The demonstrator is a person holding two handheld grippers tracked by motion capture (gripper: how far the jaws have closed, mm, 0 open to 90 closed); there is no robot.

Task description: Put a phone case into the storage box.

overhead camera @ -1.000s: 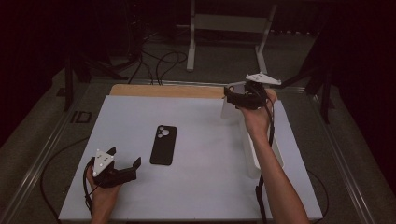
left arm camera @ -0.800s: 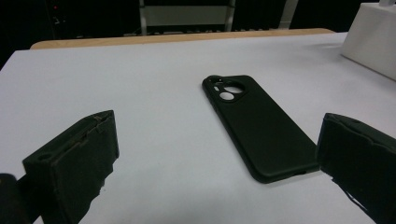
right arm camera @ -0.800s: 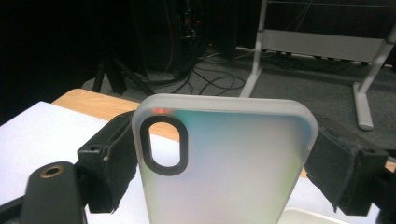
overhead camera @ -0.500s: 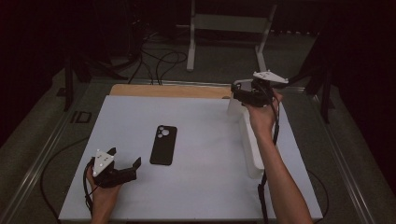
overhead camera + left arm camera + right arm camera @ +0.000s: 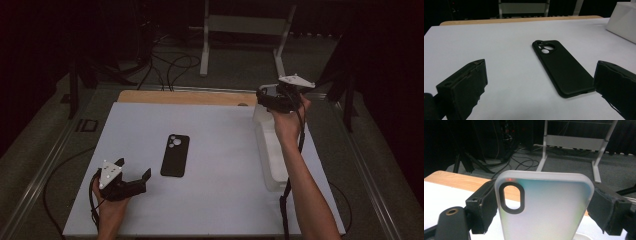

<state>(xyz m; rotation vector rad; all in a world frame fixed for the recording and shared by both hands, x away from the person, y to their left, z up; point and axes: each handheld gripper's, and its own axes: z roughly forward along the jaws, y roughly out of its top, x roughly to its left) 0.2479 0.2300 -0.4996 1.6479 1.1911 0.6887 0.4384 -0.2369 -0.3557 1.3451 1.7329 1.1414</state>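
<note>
While my right gripper (image 5: 544, 212) clamps a frosted clear phone case (image 5: 544, 207) by its edges above the white bin (image 5: 272, 155), my left gripper (image 5: 536, 92) gapes empty, black phone case (image 5: 562, 67) flat on the table (image 5: 220, 200) just ahead

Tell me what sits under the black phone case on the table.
The black phone case lies flat on the white table top, camera cutout toward the far edge. Nothing else shows beneath it; whatever its body covers cannot be seen.
</note>
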